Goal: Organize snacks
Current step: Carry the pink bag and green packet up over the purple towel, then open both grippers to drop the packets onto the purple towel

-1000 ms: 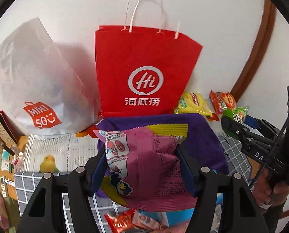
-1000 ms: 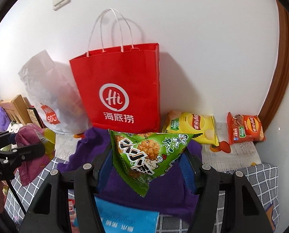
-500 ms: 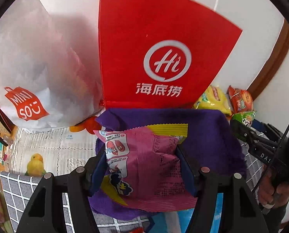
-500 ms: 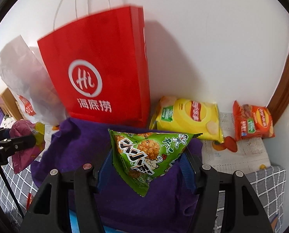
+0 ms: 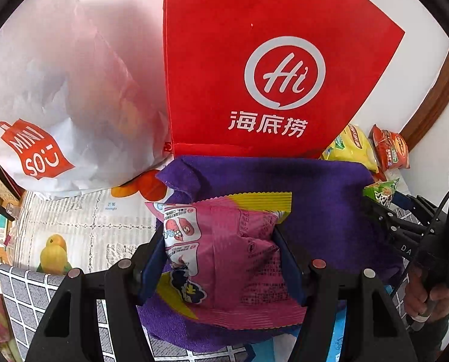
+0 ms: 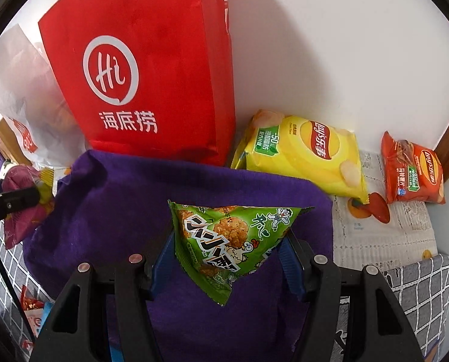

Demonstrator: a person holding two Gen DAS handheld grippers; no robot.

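My left gripper (image 5: 221, 256) is shut on a pink and yellow snack packet (image 5: 224, 250) and holds it above a purple cloth (image 5: 315, 190). My right gripper (image 6: 227, 256) is shut on a green triangular snack packet (image 6: 224, 238), also above the purple cloth (image 6: 119, 199). The green packet also shows at the right of the left wrist view (image 5: 381, 191), and the pink packet at the left of the right wrist view (image 6: 20, 187). A yellow Lay's bag (image 6: 303, 154) and a red Lay's bag (image 6: 411, 172) lie by the wall at the right.
A red paper bag (image 5: 254, 69) stands upright against the wall behind the cloth. A white MINISO plastic bag (image 5: 58, 99) stands to its left. A fruit-print paper (image 5: 82, 226) and a grey checked cloth (image 6: 420, 286) cover the surface. More small packets (image 6: 31, 310) lie near the front.
Both grippers have moved forward and down towards the purple cloth and the red bag, each with its packet still held. The red bag now fills more of both views.
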